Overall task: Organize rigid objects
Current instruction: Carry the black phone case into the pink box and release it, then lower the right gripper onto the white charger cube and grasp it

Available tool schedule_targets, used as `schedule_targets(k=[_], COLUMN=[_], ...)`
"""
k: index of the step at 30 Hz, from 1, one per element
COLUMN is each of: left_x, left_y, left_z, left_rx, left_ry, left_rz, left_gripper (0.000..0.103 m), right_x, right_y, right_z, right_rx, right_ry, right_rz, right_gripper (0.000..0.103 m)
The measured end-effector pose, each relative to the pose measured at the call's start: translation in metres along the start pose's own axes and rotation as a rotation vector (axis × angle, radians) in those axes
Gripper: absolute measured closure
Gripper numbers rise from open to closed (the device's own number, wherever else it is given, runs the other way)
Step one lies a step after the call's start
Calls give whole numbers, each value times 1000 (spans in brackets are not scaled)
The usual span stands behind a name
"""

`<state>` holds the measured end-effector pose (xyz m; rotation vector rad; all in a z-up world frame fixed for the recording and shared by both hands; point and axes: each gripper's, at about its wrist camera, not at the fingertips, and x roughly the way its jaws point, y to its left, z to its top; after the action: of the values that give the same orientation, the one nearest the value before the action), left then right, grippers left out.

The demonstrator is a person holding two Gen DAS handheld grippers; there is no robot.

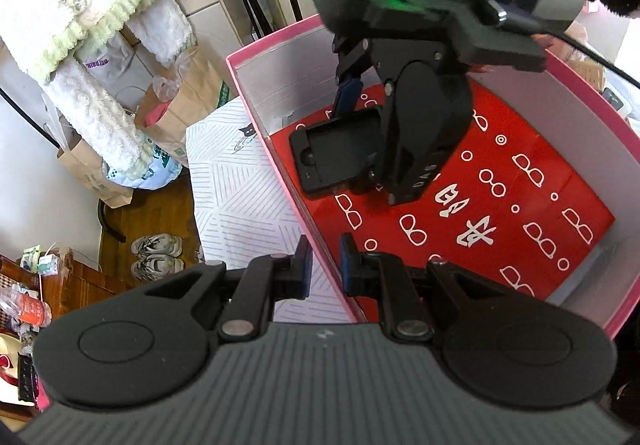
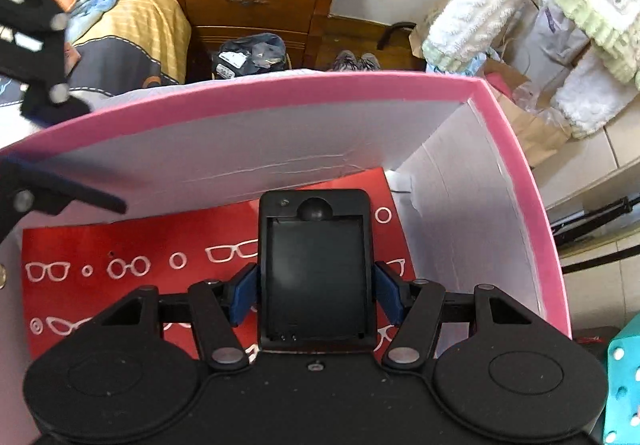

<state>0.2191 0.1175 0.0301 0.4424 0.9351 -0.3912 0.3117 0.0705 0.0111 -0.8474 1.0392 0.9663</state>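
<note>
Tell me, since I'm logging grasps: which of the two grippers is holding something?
The right gripper: its blue pads clamp the black tray inside the pink box. The left gripper straddles the box wall.

White sheet with grey line pattern [image 1: 240, 181] is the surface. Pink box [image 1: 256, 49] sits directly on it, open top, white inner walls; the sheet shows along the box's left side in the left wrist view. A cat print [image 1: 246, 133] is on the sheet just beside the box's far corner. Red card with white glasses drawings [image 2: 120, 245] lies flat on the box floor. Surface edges are out of view.
</note>
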Motion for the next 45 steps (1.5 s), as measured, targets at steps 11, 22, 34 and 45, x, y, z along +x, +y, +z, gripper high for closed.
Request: schedule_targets(k=[11, 22, 34, 45], left_x=[1, -2, -2, -2], left_y=[0, -9, -10, -12], left_z=[0, -4, -3, 0], left_rx=[-11, -21, -34, -69], left_ry=[7, -11, -7, 7], left_rz=[8, 48, 62, 79], left_gripper=[90, 90, 90, 90], right_x=[-92, -174, -144, -116], right_y=[-3, 23, 69, 89], right_z=[-52, -183, -307, -338], right_rx=[320, 644, 906, 796], right_ry=[-169, -272, -160, -38], right_rz=[-82, -39, -108, -186], right_gripper=[26, 25, 26, 43])
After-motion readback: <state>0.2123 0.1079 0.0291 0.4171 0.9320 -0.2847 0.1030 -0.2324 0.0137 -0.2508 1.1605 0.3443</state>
